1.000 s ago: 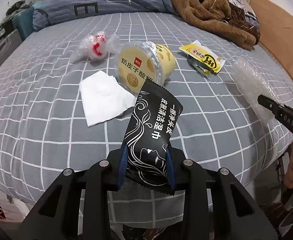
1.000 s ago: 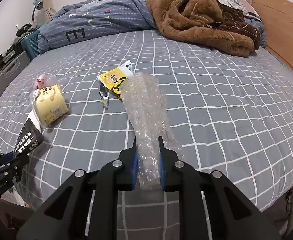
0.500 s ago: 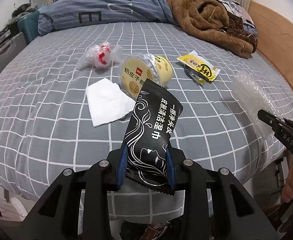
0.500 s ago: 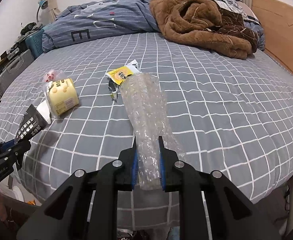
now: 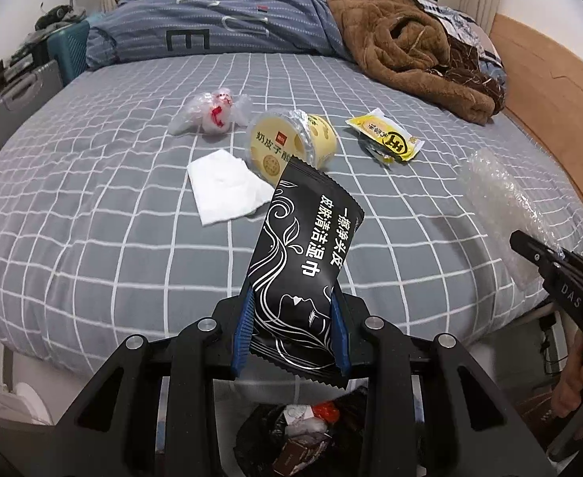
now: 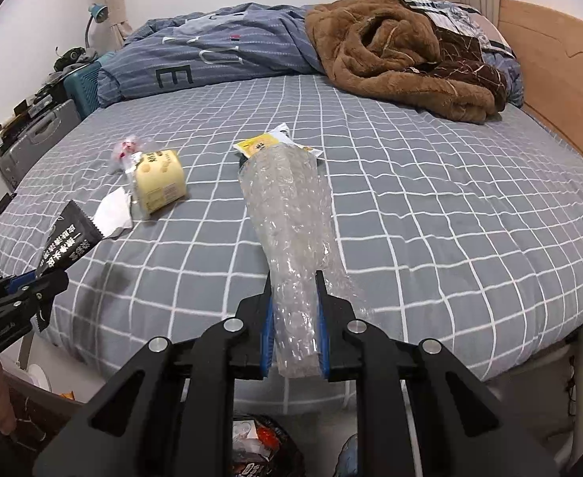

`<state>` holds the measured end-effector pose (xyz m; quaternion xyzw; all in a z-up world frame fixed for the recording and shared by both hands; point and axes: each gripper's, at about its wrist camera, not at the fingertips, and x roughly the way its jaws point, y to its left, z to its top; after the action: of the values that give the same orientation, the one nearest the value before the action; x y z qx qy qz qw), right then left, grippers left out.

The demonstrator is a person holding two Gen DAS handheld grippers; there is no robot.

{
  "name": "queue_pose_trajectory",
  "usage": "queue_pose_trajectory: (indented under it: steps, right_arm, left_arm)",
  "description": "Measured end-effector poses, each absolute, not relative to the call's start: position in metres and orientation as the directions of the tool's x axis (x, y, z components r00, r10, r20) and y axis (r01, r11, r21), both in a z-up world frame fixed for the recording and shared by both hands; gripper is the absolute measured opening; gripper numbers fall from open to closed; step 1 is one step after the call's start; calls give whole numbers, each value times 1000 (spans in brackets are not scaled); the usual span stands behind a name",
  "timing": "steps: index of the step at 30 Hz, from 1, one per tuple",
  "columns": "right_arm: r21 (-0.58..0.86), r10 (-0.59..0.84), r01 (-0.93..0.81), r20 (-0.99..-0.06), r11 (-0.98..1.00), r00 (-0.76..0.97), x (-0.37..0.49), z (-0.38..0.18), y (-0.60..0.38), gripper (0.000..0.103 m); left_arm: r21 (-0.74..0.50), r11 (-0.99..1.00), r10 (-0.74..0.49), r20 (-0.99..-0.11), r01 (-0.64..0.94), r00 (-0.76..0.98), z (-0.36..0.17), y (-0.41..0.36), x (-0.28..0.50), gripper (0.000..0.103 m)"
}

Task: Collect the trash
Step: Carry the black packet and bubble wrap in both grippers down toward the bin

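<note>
- Left gripper [image 5: 291,330]: black frame with blue pads; clenched on a black foil wet-wipe sachet with white line art and lettering [image 5: 305,262]; the sachet stands up out of the pads, tilted to the right, clear of the bed; seen also from the right wrist at the left edge [image 6: 66,244]
- Right gripper [image 6: 294,326]: same build; clamped on a long clear bubble-wrap sleeve [image 6: 291,234]; the sleeve runs forward from the pads over the bed; in the left wrist view it shows at the right edge [image 5: 498,198]
- Bed with grey sheet in a white grid pattern [image 5: 92,198]: carries the remaining litter, all well apart from both grippers
- Round yellow yoghurt tub lying on its side, foil lid peeled partway [image 5: 291,145]; just beside it, a crumpled white paper tissue [image 5: 227,187], lying flat
- Clear plastic wrapper knotted round something white and red [image 5: 212,113]; left of the tub, near it
- Yellow snack packet with black print [image 5: 386,141]; right of the tub, flat on the sheet; in the right wrist view partly hidden behind the sleeve's far end
- Black rubbish bag, open, holding mixed scraps [image 5: 303,433]; on the floor at the foot of the bed, below the left gripper
- Brown fleece blanket, bunched [image 6: 390,55]; far right of the bed, beside a blue-grey striped duvet [image 6: 212,55]
</note>
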<state>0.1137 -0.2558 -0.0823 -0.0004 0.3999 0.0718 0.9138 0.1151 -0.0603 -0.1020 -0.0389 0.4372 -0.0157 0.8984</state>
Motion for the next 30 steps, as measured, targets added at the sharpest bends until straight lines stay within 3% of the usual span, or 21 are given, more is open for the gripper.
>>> queue_pose_trajectory:
  steps: [30]
  right_arm:
    - [56,160,-176,-738,983,656,19,-93,-247,16]
  left_arm:
    - [-89,995,-43,-790,-44,612,-114,-55,31,32]
